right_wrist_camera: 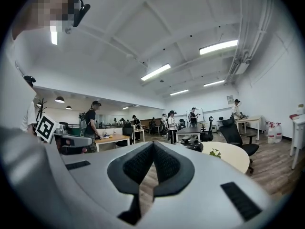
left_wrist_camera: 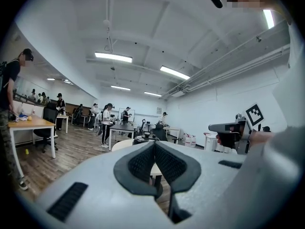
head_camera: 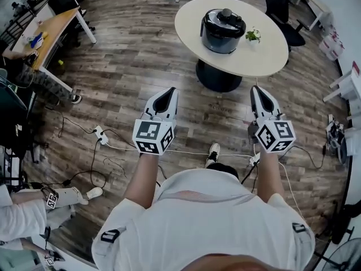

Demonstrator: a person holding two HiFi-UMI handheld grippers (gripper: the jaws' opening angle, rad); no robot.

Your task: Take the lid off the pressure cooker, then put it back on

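A black pressure cooker [head_camera: 223, 30] with its lid [head_camera: 224, 19] on stands on a round cream table [head_camera: 265, 58] ahead of me. Both grippers hang in the air over the wooden floor, well short of the table and pointing level toward it. My left gripper [head_camera: 168, 94] is shut with nothing in it; the right gripper [head_camera: 258, 91] is shut and empty too. In the left gripper view the cooker [left_wrist_camera: 143, 138] peeks just above the closed jaws. The right gripper view has the cooker [right_wrist_camera: 194, 146] on the table [right_wrist_camera: 233, 155] right of the jaws.
A small potted plant [head_camera: 253, 35] sits beside the cooker. Black office chairs [head_camera: 285, 10] stand behind the table, a wooden desk [head_camera: 51, 30] at the far left. Cables and a power strip [head_camera: 100, 134] lie on the floor. A person's legs [head_camera: 34, 208] show at lower left.
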